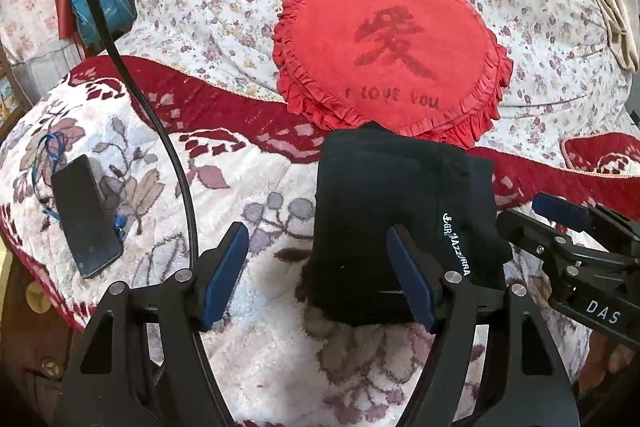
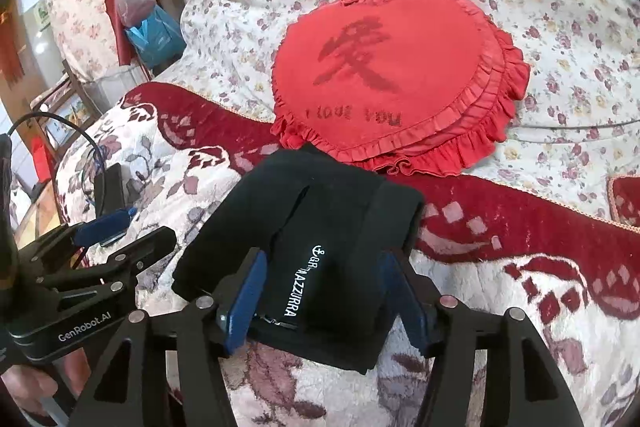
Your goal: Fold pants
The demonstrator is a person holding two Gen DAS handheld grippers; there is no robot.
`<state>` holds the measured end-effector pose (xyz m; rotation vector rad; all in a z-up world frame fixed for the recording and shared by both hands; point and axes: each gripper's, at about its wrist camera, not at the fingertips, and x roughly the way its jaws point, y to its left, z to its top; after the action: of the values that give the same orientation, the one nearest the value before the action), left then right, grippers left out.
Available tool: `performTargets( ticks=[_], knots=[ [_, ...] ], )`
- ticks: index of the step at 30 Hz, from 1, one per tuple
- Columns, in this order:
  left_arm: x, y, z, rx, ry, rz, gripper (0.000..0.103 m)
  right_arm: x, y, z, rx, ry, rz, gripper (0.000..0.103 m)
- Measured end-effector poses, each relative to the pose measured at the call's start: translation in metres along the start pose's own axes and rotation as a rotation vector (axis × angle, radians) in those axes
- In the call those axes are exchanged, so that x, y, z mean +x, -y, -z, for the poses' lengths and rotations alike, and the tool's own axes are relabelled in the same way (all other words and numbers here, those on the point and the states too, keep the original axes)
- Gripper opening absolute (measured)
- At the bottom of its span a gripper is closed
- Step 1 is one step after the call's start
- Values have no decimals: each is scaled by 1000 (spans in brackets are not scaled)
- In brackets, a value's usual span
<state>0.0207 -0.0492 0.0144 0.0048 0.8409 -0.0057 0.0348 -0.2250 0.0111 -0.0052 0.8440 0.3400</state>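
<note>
We have the black pants (image 1: 392,219) folded into a compact block on the fleece blanket (image 1: 248,339), their far edge just touching the frilled rim of the red heart cushion (image 1: 392,55).

Our left gripper (image 1: 320,267) stands wide open and holds nothing; its right pad lies over the near left part of the pants, the other over bare blanket on the side away from the cushion. Our right gripper (image 2: 324,291) also stands wide open, its two pads straddling the near end of the pants by the white lettering. We cannot tell whether they press the cloth.

We judge the fold nearly done. The risk is in leaving: a pad dragging the top layer would pull the block open, and the loose flap along the slit looks readiest to lift.

The far side is blocked by the cushion. Well to the left of the cushion lie a phone (image 1: 86,217) and a black cable (image 1: 160,131). Toward us the blanket is bare, so we would draw straight back.
</note>
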Motion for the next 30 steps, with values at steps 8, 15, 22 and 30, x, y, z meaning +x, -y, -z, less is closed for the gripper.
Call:
performTargets(
  ticks=[8, 15, 22, 30],
  knots=[
    [-9, 3, 3, 9, 9, 2, 72, -7, -2, 2, 2, -2, 6, 62],
    [-15, 6, 6, 19, 20, 0, 72, -8, -1, 4, 7, -11, 2, 63],
    [-17, 7, 6, 19, 21, 0, 72, -9, -2, 5, 7, -8, 1, 63],
    [-20, 8, 9, 19, 25, 3, 72, -10, -4, 7, 6, -11, 0, 64]
  ],
)
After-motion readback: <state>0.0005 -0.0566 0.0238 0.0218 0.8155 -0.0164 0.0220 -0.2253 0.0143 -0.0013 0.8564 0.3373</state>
